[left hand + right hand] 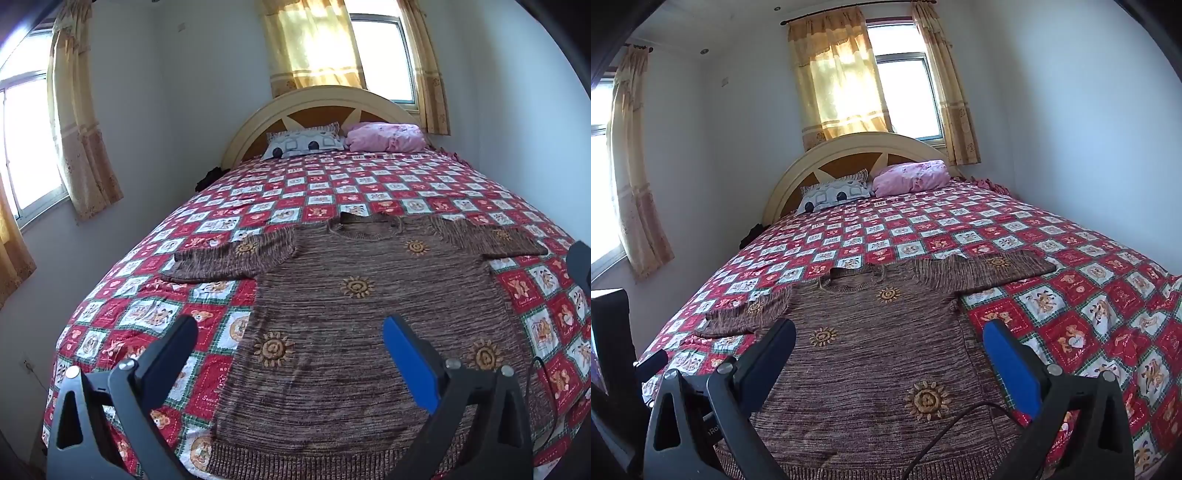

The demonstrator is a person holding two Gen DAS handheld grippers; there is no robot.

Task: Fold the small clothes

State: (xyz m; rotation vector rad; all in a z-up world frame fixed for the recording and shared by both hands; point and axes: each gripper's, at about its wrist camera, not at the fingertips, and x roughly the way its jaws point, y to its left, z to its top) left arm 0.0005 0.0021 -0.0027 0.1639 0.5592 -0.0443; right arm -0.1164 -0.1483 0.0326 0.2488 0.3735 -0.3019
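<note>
A brown knitted sweater [369,325] with yellow sun motifs lies flat, front up, on the bed, sleeves spread to both sides and hem toward me. It also shows in the right wrist view [871,369]. My left gripper [291,332] is open and empty, hovering above the sweater's lower left part. My right gripper [890,336] is open and empty, hovering above the sweater's lower right part. The right gripper's edge shows in the left wrist view [580,262], and part of the left gripper shows at the left edge of the right wrist view [613,332].
The bed has a red and white checked quilt [332,184] [1052,258]. Two pillows [347,138] lie against the curved headboard [321,99]. Walls and curtained windows [33,140] flank the bed. A black cable [953,424] crosses the sweater.
</note>
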